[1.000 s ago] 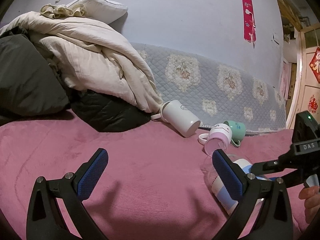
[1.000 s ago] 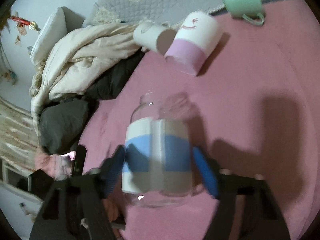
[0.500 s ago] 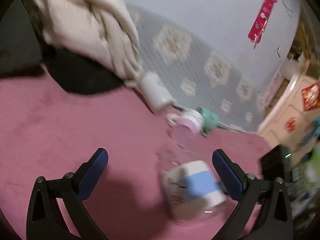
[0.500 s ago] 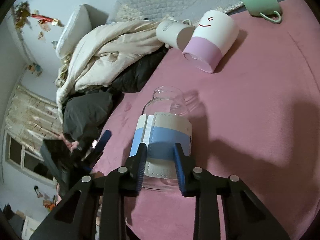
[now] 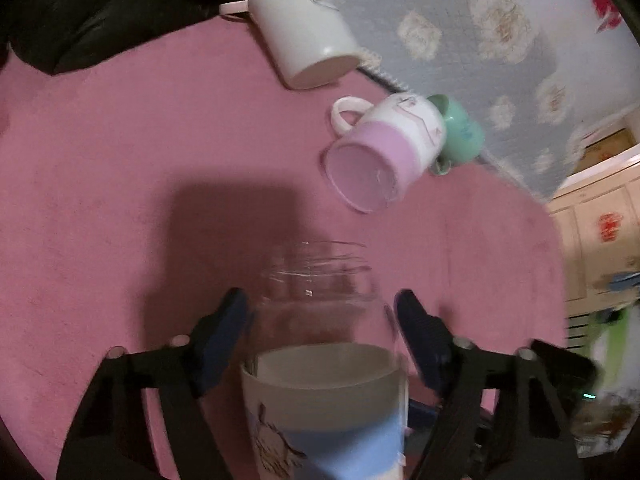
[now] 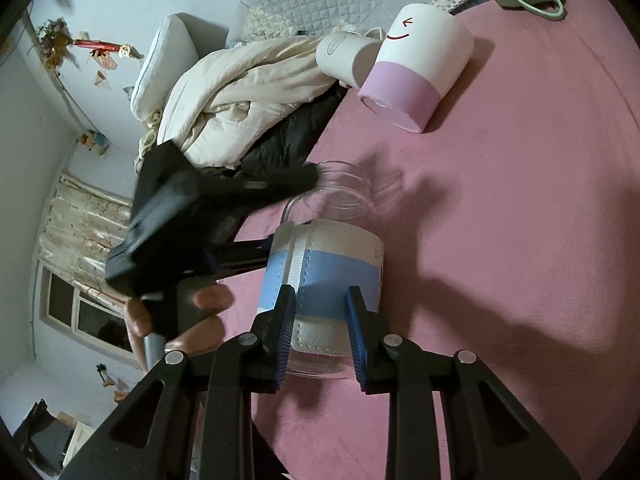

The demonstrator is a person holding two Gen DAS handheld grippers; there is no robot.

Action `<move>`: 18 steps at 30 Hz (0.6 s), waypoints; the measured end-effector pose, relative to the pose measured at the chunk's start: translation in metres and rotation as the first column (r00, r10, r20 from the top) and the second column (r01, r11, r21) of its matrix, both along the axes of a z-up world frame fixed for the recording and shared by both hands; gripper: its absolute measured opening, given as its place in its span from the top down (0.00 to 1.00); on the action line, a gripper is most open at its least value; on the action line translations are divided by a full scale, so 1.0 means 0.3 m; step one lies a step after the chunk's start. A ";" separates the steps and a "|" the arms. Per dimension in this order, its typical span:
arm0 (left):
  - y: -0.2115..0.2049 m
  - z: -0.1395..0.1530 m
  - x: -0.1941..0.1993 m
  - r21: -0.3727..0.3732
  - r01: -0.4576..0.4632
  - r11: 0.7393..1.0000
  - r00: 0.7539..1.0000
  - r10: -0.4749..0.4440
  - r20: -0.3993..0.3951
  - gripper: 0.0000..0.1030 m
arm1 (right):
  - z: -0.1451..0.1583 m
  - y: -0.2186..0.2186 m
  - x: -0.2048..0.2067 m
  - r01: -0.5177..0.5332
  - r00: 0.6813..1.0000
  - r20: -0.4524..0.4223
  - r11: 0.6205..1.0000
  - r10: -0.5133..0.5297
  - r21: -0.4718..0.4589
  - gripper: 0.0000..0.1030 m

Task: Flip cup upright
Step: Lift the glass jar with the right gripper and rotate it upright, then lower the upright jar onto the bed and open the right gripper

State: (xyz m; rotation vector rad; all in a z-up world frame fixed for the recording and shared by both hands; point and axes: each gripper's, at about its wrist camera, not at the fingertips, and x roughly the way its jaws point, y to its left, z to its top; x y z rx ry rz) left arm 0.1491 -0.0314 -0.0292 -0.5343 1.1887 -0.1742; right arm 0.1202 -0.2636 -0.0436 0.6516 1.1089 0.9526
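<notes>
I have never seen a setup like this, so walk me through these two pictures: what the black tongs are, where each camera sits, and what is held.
No robot here: a person holds a two-finger gripper in each hand, each with a fisheye camera looking along its fingers. In the right wrist view, the right gripper is shut on the glass jar with its blue and white sleeve. In the left wrist view, the left gripper straddles the jar's clear neck, apparently not yet touching. On the pink blanket lie a white mug, a pink and white mug and a green mug, all tipped over.

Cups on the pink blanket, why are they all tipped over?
Yes, odd: the white mug, pink-and-white mug and green mug all lie on their sides. The glass cup lies sideways too.
</notes>
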 end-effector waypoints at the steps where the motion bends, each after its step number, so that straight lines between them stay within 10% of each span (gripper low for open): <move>1: -0.001 0.002 -0.003 0.003 -0.004 1.000 1.000 0.004 0.008 0.29 | 0.001 -0.003 0.001 0.001 1.000 0.003 1.000 -0.001 -0.006 0.73; 8: -0.013 0.037 -0.039 0.045 0.018 0.999 0.994 -0.023 0.103 0.30 | 0.068 -0.076 -0.001 0.143 0.981 0.171 0.942 -0.094 -0.302 0.44; 18: -0.072 0.140 -0.169 0.176 0.031 0.984 0.936 -0.091 0.341 0.31 | 0.095 -0.156 0.014 0.355 0.929 0.267 0.823 -0.257 -0.443 0.44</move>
